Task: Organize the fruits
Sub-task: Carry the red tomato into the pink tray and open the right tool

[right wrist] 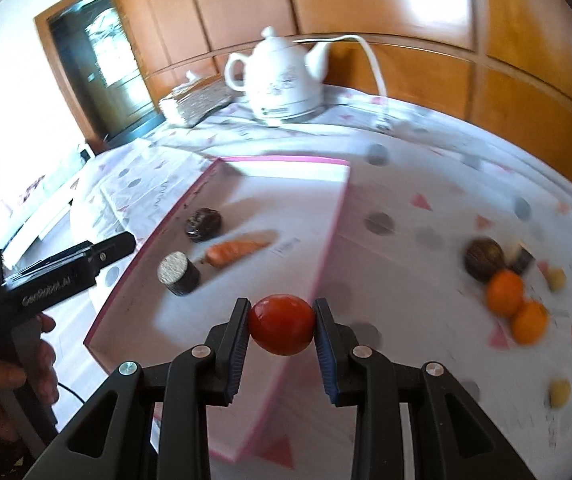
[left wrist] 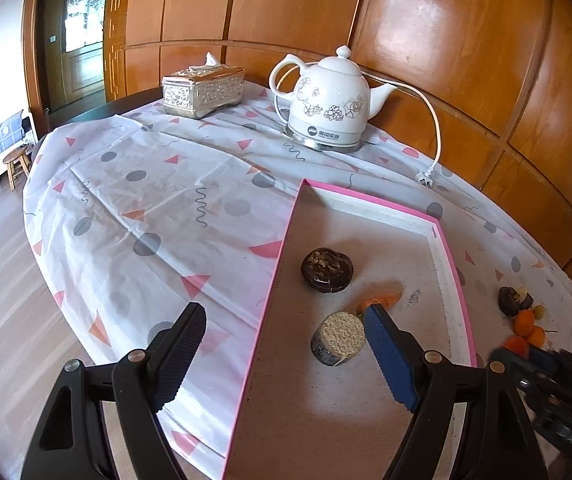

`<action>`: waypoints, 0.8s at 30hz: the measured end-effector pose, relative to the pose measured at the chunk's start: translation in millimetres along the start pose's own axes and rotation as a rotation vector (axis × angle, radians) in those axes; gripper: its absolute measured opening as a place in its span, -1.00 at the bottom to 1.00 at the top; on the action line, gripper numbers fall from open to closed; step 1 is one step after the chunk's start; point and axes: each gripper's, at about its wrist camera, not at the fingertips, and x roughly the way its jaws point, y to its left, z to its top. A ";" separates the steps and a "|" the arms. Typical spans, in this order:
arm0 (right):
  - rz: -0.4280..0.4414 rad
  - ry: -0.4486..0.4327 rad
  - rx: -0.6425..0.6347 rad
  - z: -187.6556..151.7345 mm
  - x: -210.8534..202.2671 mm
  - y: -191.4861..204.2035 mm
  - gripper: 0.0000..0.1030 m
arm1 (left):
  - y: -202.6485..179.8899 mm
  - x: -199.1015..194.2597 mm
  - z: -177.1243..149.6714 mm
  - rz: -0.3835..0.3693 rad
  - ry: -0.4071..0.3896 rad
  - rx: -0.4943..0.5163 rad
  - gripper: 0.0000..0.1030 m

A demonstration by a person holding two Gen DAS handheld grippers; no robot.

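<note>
Right gripper (right wrist: 282,334) jaws clamp a glossy red tomato (right wrist: 282,325); left gripper (left wrist: 284,354) jaws gape.

A glossy red tomato (right wrist: 281,325) is pinched between two jaws above the near edge of a shallow pink-rimmed tray (right wrist: 328,236). Inside the tray lie a dark wrinkled fruit (right wrist: 203,224), a carrot (right wrist: 235,253) and a dark, pale-topped cylindrical piece (right wrist: 178,273). Two oranges (right wrist: 517,306) and more small fruits sit on the tabletop right of the tray.
</note>
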 end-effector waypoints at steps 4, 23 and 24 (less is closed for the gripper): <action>-0.002 0.036 -0.018 8.9 21.1 9.4 -0.39 | 3.3 1.7 -0.2 0.002 0.008 -0.006 0.58; -0.044 -0.008 0.041 -5.0 14.4 6.3 -0.21 | 6.5 2.1 -2.1 0.010 0.013 -0.017 0.58; -0.048 -0.016 0.047 -5.7 10.8 4.8 -0.21 | 5.8 0.8 -2.2 0.009 0.011 -0.016 0.58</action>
